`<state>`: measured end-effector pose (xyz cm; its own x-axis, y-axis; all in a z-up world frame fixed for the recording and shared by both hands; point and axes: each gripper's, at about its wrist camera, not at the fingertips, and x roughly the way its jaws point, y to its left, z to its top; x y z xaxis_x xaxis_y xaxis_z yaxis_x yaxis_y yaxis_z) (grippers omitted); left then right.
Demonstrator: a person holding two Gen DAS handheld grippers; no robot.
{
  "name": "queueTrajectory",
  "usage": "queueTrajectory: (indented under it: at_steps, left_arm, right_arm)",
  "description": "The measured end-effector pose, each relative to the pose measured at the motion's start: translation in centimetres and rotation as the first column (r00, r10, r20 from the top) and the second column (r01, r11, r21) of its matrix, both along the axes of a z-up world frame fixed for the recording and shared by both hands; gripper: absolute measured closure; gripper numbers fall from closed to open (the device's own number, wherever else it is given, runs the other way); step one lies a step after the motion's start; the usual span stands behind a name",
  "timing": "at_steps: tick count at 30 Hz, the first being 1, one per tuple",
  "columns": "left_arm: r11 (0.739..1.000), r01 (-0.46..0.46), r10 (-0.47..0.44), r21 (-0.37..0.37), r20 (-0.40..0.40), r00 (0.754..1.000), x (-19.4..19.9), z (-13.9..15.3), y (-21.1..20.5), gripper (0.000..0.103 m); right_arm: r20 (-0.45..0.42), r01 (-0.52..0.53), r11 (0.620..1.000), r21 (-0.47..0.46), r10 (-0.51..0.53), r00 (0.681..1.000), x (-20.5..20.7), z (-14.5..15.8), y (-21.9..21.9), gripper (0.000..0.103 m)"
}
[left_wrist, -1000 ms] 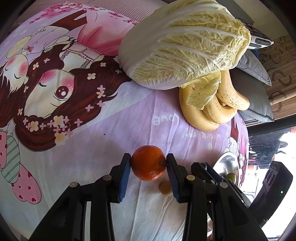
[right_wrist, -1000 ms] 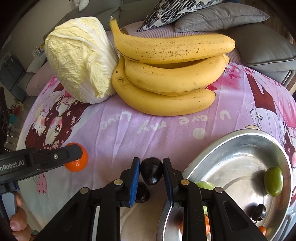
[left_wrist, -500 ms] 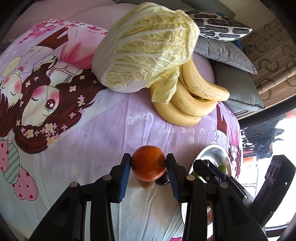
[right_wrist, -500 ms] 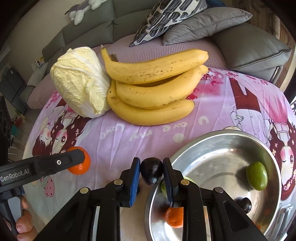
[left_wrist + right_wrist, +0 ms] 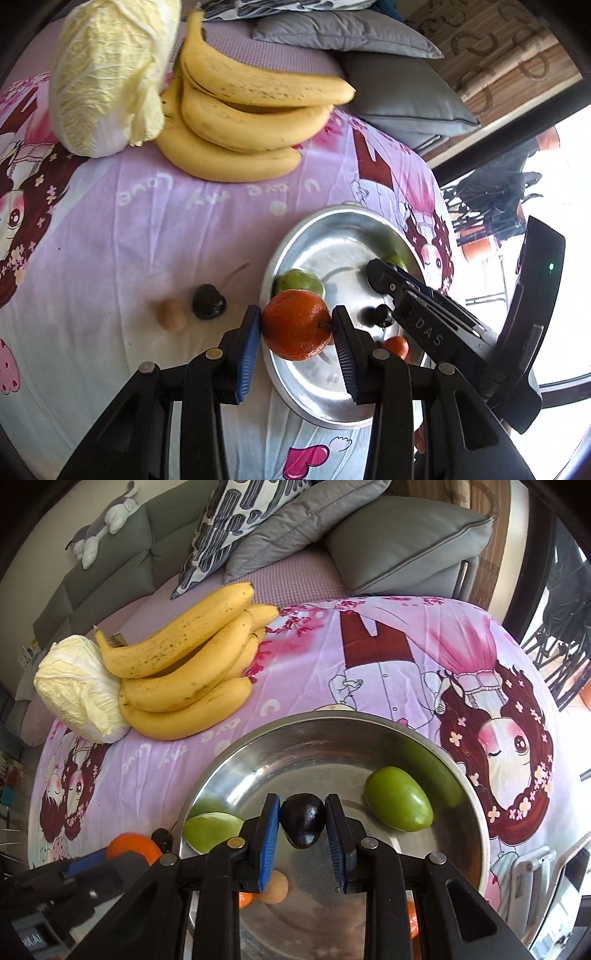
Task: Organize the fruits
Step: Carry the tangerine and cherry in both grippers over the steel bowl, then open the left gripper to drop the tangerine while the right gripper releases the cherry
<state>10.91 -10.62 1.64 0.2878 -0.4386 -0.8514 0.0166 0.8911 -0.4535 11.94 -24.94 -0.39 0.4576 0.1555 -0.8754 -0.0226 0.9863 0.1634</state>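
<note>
My left gripper [image 5: 296, 328] is shut on an orange [image 5: 296, 325] and holds it over the near left rim of a steel bowl [image 5: 332, 229]. My right gripper [image 5: 302, 829] is shut on a dark plum-like fruit [image 5: 303, 825] and holds it above the inside of the bowl [image 5: 314, 738]. In the bowl lie green fruits [image 5: 398, 798] [image 5: 210, 830], a small orange [image 5: 396, 347], a tan ball [image 5: 275, 886] and dark cherries [image 5: 376, 314]. On the cloth left of the bowl lie a dark cherry [image 5: 208, 301] and a tan round fruit [image 5: 171, 314].
A banana bunch [image 5: 240, 122] and a napa cabbage [image 5: 107, 74] lie at the back of the pink cartoon cloth [image 5: 110, 229]. Grey cushions [image 5: 399, 539] and a sofa stand behind. The table edge falls away at the right.
Both grippers have moved right with their fruits. The orange has gone from over the cloth to the bowl's rim; the dark fruit has gone from the rim to over the bowl's inside.
</note>
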Motion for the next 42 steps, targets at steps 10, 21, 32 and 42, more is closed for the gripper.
queueTrajectory:
  at_steps: [10, 21, 32, 42]
  left_arm:
    - [0.993, 0.12, -0.118, 0.021, -0.056, 0.991, -1.2, -1.8, -4.5, 0.063]
    - [0.995, 0.092, -0.09, 0.027, -0.063, 0.994, -1.0, -1.9, -3.7, 0.063]
    - [0.995, -0.036, 0.04, 0.094, -0.034, 0.999, 0.1, -1.4, 0.5, 0.063]
    - [0.957, -0.189, 0.2, 0.218, -0.028, 0.979, 1.0, -2.4, 5.2, 0.035]
  right_arm:
    - [-0.043, 0.012, 1.0, 0.001, -0.012, 0.999, -0.2, -1.1, -1.5, 0.076]
    - [-0.094, 0.007, 1.0, -0.016, -0.008, 0.996, 0.0, -2.3, -1.1, 0.076]
    - [-0.078, -0.009, 1.0, -0.023, 0.008, 0.997, 0.0, -2.1, -0.6, 0.056]
    - [-0.082, -0.044, 0.998, -0.04, 0.041, 0.996, -0.3, -2.0, 0.6, 0.025]
